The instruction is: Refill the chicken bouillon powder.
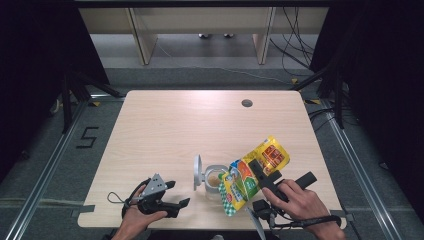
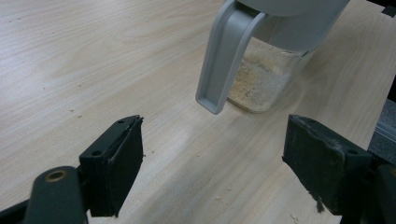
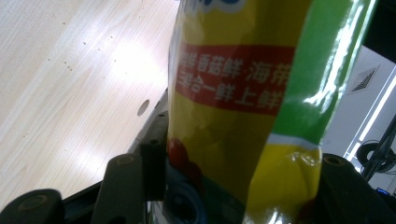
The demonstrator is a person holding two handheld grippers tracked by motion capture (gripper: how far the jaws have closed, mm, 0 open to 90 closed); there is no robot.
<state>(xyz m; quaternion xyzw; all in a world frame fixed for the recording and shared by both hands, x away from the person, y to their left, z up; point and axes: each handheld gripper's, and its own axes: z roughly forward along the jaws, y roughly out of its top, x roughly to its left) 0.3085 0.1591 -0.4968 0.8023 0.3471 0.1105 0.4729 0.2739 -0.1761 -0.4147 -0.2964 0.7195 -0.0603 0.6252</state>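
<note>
1. The counter point(image 1: 165, 130) was pale wood grain, bare but for scattered crumbs and a round hole near its far edge; grey floor, cables and dark curtains lay around it.
2. I held the bag point(image 1: 252, 175) tilted over the jar, its torn mouth low. It looked light, crinkly and slippery, so a hold across the middle seemed safest.
3. The jar point(image 1: 215, 179), lid flipped up, stood mid-counter holding some pale powder; its clear wall looked breakable.
4. My right gripper point(image 1: 263, 181) was clamped on the bag.
5. My left gripper point(image 1: 172, 195) rested spread and empty beside the jar.
</note>
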